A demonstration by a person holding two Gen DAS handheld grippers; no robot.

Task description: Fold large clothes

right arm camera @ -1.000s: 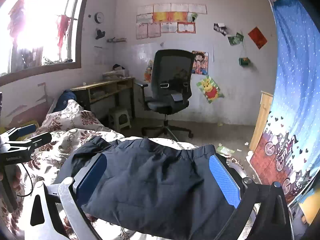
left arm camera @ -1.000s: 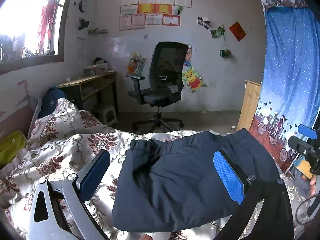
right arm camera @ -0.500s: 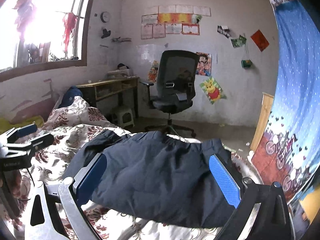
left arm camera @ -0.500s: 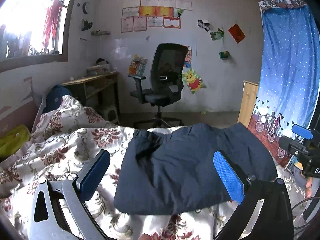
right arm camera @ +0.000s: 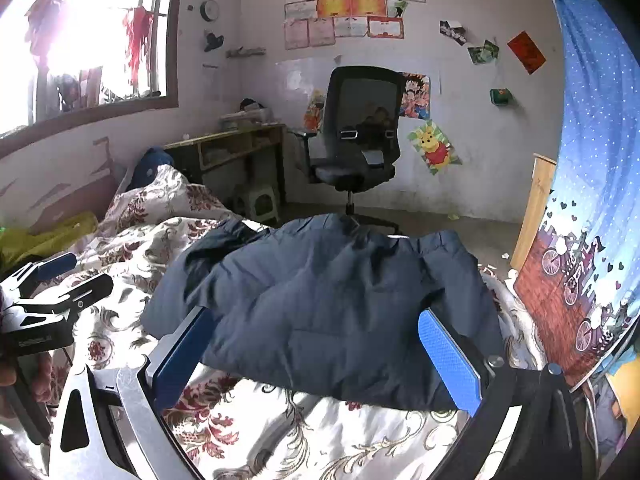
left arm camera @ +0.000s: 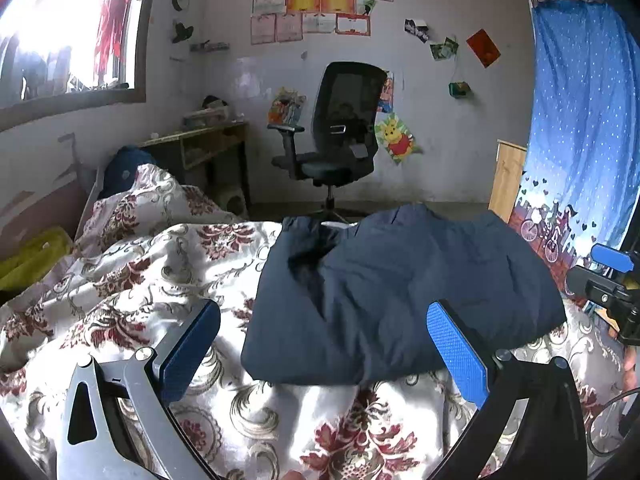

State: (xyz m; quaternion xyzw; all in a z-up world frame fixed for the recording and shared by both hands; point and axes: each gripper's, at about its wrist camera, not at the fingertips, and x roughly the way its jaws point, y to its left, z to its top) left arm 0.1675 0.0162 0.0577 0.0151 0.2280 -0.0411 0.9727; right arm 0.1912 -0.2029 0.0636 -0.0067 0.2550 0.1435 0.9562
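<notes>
A dark navy garment (left arm camera: 396,296) lies folded into a thick rectangle on the floral bedspread (left arm camera: 132,280). In the left wrist view my left gripper (left arm camera: 324,352) hangs open just short of the garment's near edge, nothing between its blue pads. The right wrist view shows the same garment (right arm camera: 340,304) ahead, with my right gripper (right arm camera: 316,356) open over its near edge and holding nothing. My right gripper also shows at the right edge of the left wrist view (left arm camera: 608,276), and my left gripper at the left edge of the right wrist view (right arm camera: 52,288).
A black office chair (left arm camera: 340,136) stands on the floor beyond the bed, a wooden desk (left arm camera: 200,148) to its left under the window. A blue curtain (left arm camera: 580,128) hangs at the right. A yellow-green cloth (left arm camera: 28,256) lies at the bed's left side.
Both grippers have drawn back and up from the garment. It now looks farther off and lies settled flat on the bedspread, with more bedspread showing in front of it.
</notes>
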